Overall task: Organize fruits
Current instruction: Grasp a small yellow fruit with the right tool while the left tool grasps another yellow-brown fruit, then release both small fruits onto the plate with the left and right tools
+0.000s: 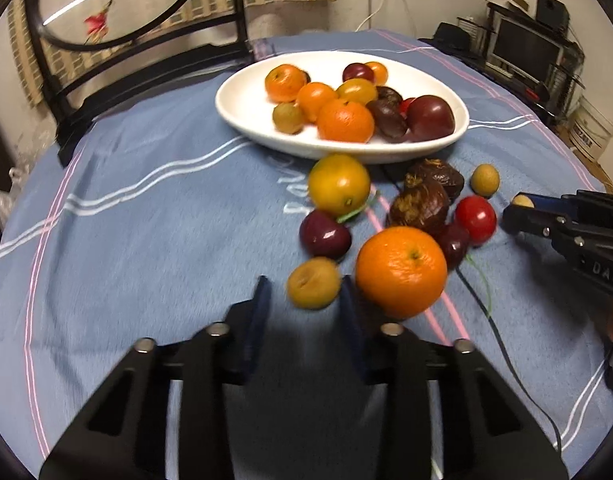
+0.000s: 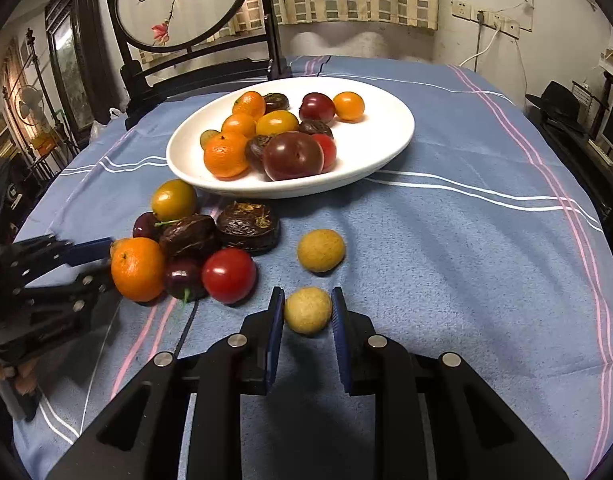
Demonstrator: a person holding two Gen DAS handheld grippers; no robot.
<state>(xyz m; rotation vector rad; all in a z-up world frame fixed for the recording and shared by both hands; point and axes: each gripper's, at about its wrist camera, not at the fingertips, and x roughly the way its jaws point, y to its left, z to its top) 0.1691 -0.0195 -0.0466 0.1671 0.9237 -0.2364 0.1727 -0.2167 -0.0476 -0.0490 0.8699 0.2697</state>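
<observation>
Right gripper (image 2: 307, 310) clamps longan (image 2: 307, 311); open cloth (image 2: 466, 260) rightward.

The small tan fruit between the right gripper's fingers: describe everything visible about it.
The small tan fruit is round, pale yellow-brown, with a matte, finely speckled skin like a longan's. It sits on the blue striped cloth, nearest the camera, apart from the other loose fruit. The right gripper is shut on it, one blue pad against each side. From the left wrist view only its top shows.

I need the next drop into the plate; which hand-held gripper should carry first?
Right: its hand-held gripper already clamps a longan, with open cloth up to the plate. The left looks less settled on its fruit.
</observation>
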